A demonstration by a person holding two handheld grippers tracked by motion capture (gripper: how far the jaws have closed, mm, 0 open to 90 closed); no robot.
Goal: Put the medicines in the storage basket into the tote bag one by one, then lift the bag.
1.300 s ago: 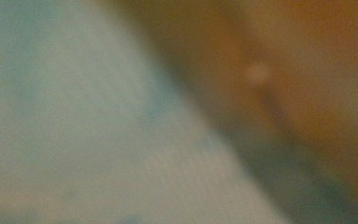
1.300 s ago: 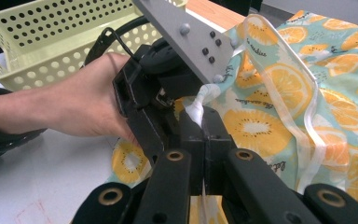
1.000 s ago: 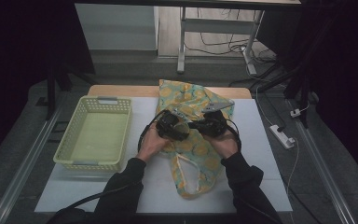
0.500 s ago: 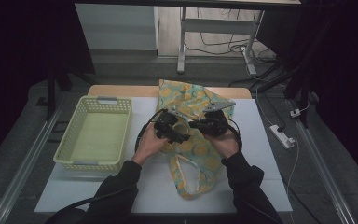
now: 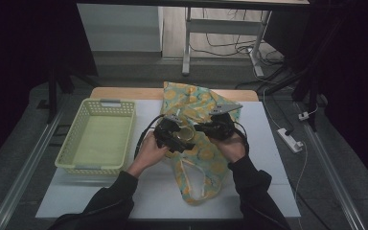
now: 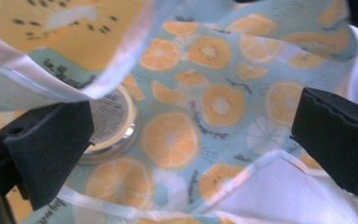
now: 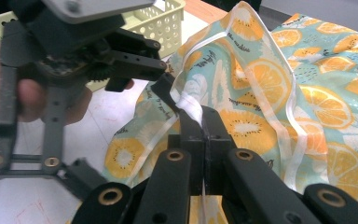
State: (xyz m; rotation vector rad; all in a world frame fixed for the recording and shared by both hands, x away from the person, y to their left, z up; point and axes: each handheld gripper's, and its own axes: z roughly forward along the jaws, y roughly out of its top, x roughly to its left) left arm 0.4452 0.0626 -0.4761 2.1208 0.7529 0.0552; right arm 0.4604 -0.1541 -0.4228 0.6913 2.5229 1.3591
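Two grippers: right (image 7: 204,140) clamps bag (image 5: 206,153) rim; left (image 6: 191,140) just opened, half-hiding tin (image 6: 114,123).

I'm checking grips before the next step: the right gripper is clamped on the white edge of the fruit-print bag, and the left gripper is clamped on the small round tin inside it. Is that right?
Not quite. The right gripper is indeed shut on the bag's white edge, but the left gripper is open: its jaws have just been opening and stand wide apart in the left gripper view, the tin lying loose in the bag.
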